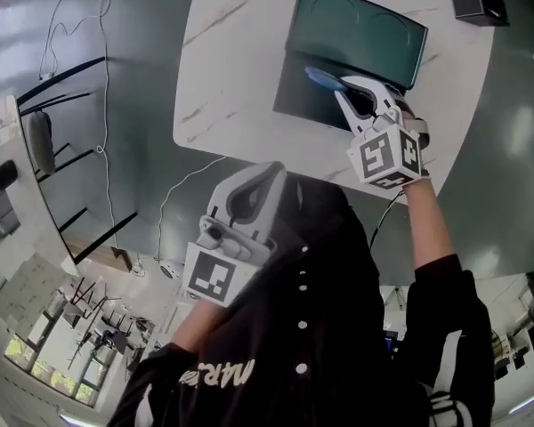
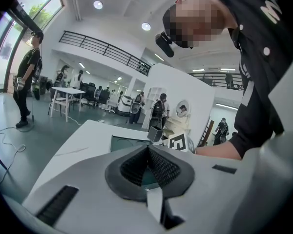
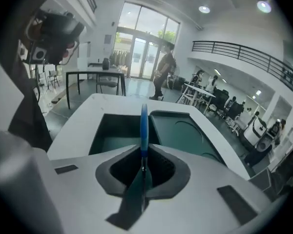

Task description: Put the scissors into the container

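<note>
In the head view my right gripper (image 1: 347,92) hangs over the dark green container (image 1: 295,96), shut on the scissors (image 1: 321,78). The scissors' blue handle sticks forward past the jaws above the container's deep half. In the right gripper view the scissors (image 3: 144,123) stand edge-on between the pads of the right gripper (image 3: 143,152), with the open box (image 3: 112,133) just beyond. The container's flat lid (image 1: 365,29) lies open on the far side. My left gripper (image 1: 269,174) hovers near my body, at the table's near edge. Its pads are closed together with nothing between them (image 2: 148,152).
The container sits on a white marbled table (image 1: 222,52). A small black cube (image 1: 478,1) stands at the table's far right corner. Cables trail over the grey floor (image 1: 98,105) to the left. People and other tables are far off in the hall.
</note>
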Demonstrator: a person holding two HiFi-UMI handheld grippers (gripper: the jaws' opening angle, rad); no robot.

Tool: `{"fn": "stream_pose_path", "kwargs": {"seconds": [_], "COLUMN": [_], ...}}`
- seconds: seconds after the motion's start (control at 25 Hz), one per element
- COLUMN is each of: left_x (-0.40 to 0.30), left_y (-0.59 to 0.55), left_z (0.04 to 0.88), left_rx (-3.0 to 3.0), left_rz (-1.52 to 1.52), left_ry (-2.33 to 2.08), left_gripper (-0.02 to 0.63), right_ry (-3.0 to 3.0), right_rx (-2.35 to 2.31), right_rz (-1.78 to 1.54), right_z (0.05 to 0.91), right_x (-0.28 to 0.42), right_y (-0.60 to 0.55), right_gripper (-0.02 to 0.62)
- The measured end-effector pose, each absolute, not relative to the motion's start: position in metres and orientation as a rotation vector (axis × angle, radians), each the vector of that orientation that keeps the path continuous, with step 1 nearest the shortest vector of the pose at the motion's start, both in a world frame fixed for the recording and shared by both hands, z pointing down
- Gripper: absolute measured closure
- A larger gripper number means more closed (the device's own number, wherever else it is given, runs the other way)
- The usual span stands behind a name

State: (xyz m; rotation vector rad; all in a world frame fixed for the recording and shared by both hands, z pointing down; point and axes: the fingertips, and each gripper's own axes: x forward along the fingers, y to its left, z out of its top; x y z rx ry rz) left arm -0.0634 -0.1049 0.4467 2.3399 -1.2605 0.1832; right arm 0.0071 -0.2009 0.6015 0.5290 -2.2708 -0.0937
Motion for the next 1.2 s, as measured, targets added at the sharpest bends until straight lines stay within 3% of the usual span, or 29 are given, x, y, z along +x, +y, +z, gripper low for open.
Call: {"fn": "stream_pose_path", "kwargs": {"seconds": [0.52,1.04,1.2], "left_x": [-0.055,-0.056,-0.059], "left_y": [-0.090,-0.076,-0.077], "left_z": [0.484,0.510,0.512], "left_rx": [2.308,2.235,2.227], "left_rz": [0.273,0.279,0.268], "left_ry": [-1.194,-1.148,-1.147], "left_gripper": [0.581,0.581,0.581], "right_ry": [-2.006,-1.905,-1.887], "right_rx": [0.261,0.109,0.073], "right_rz": [-0.620,-0.761,-0.704], "right_z": [0.645,0.667,0.672], "right_x": [-0.008,-0.020,-0.020], "right_y": [-0.192,-0.186,-0.182], "right_gripper": [0.543,0.540,0.509]}}
